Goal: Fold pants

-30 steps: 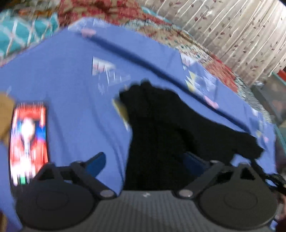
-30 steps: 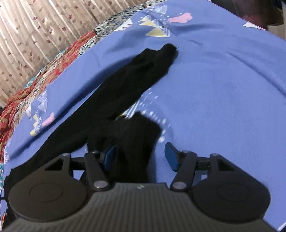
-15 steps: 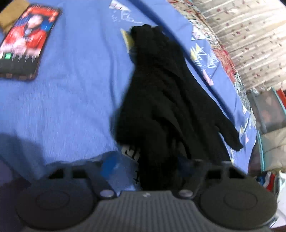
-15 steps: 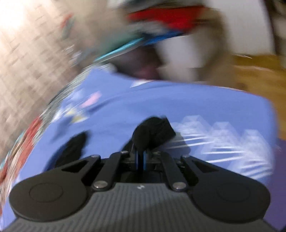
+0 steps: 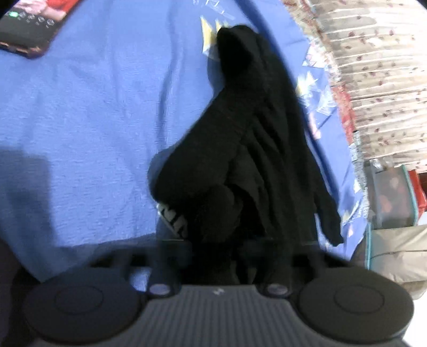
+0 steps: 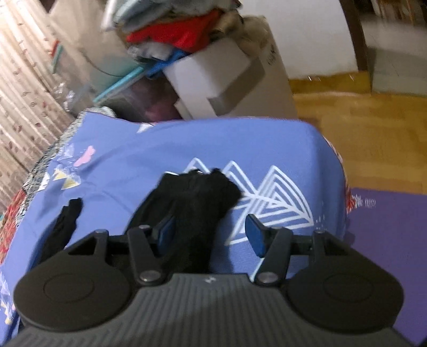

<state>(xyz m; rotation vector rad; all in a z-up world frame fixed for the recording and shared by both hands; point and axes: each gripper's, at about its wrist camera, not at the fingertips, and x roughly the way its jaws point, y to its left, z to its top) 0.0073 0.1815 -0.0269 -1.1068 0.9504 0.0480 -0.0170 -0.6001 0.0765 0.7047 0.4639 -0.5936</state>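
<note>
The black pants (image 5: 253,128) lie in a long crumpled strip on the blue bedsheet (image 5: 93,120), running away from me toward the far edge. My left gripper (image 5: 216,256) is shut on the near bunched end, its fingers buried in the dark cloth. In the right wrist view another end of the pants (image 6: 197,197) rests on the sheet near the bed's corner. My right gripper (image 6: 210,229) stands over it with its jaws opening. The cloth lies between the blue pads (image 6: 254,235), and the right pad is clear of it.
A phone (image 5: 29,24) with a lit screen lies on the sheet at far left. A patterned curtain (image 5: 373,66) and storage boxes (image 5: 392,192) border the bed. Past the bed corner stand a white box (image 6: 213,80) under piled clothes (image 6: 181,32), wooden floor (image 6: 360,120) and a purple mat (image 6: 387,227).
My left gripper sank and closed on the near end of the pants. My right gripper carried its end across the bed toward the corner, then opened over it.
</note>
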